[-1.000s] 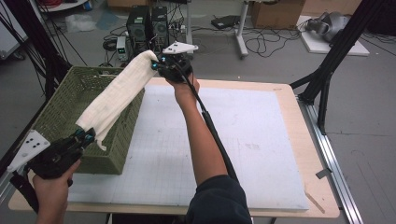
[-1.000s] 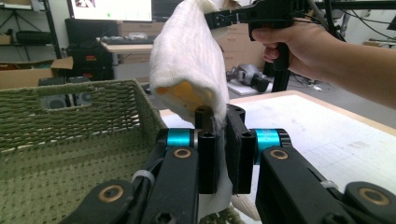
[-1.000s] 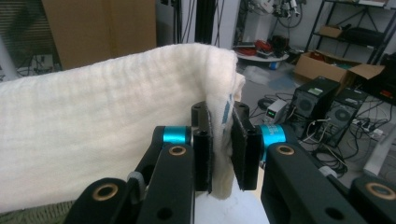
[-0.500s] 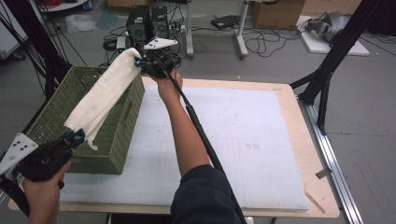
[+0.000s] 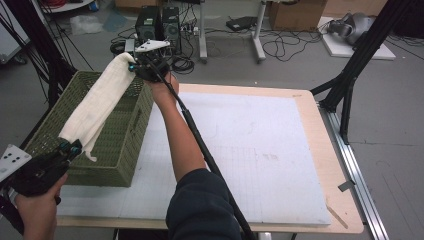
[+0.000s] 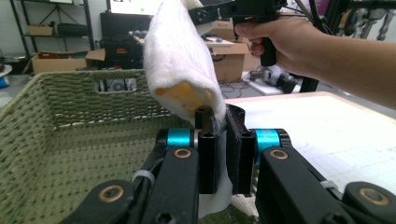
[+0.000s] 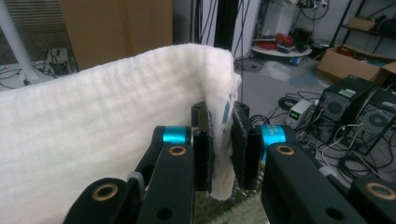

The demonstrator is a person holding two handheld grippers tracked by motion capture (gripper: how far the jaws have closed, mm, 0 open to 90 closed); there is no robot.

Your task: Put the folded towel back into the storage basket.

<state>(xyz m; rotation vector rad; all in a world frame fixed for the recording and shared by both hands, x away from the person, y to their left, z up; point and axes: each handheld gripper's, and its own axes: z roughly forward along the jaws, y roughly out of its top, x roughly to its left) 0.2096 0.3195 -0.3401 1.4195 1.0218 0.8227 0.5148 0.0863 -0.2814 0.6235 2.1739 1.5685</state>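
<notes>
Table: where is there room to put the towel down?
The white mat is bare from the arm across to the table's right edge. The left is crowded: the green basket sits there, with the towel stretched above it between both grippers.

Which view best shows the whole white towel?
The high view: the white towel stretches over the green basket between both grippers. The left gripper view shows one pinched end, the right gripper view the other.

Grey floor (image 5: 395, 150) strewn with cables (image 5: 285, 47), boxes (image 5: 295, 12).
</notes>
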